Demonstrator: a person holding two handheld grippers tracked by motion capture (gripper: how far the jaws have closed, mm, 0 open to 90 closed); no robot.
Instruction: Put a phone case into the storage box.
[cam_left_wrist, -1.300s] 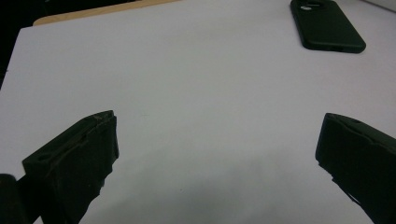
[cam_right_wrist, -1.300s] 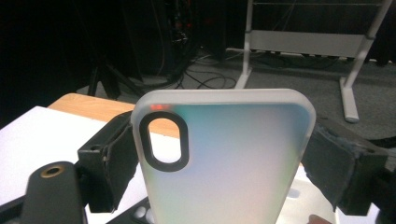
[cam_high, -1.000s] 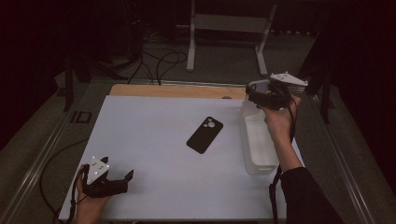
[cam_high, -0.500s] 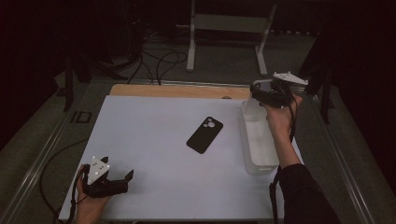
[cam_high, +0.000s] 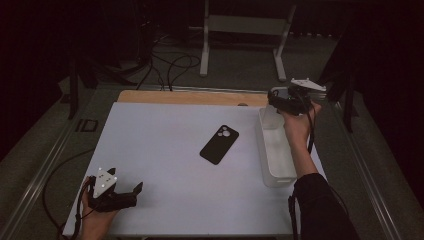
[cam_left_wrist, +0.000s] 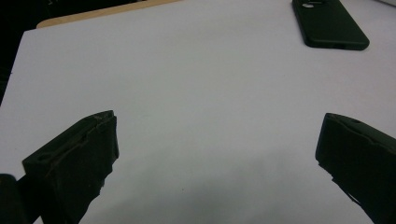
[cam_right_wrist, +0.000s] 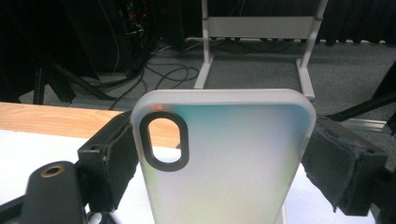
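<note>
A frosted, translucent phone case (cam_right_wrist: 224, 163) with an oval camera cut-out stands upright between the jaws of my right gripper (cam_right_wrist: 226, 158), which is shut on its two long edges. In the high view this right gripper (cam_high: 286, 101) hovers over the far end of a white bin (cam_high: 280, 180). A black phone (cam_high: 219, 145) lies face down at the middle of the white table top (cam_high: 165, 130). My left gripper (cam_high: 135, 195) rests near the front left corner, open and with nothing in it. The left gripper view looks between its spread jaws (cam_left_wrist: 217, 154) toward the black phone (cam_left_wrist: 329, 25).
A wooden strip (cam_high: 190, 97) runs along the table's far edge. Beyond it on the dark floor are cables (cam_high: 170, 65) and a grey metal stand (cam_high: 245, 30). A metal rail (cam_high: 45, 165) borders the table's left side.
My right hand has shifted slightly, sinking a little over the bin's far end with the case still gripped. The left gripper and the black phone have not moved.
</note>
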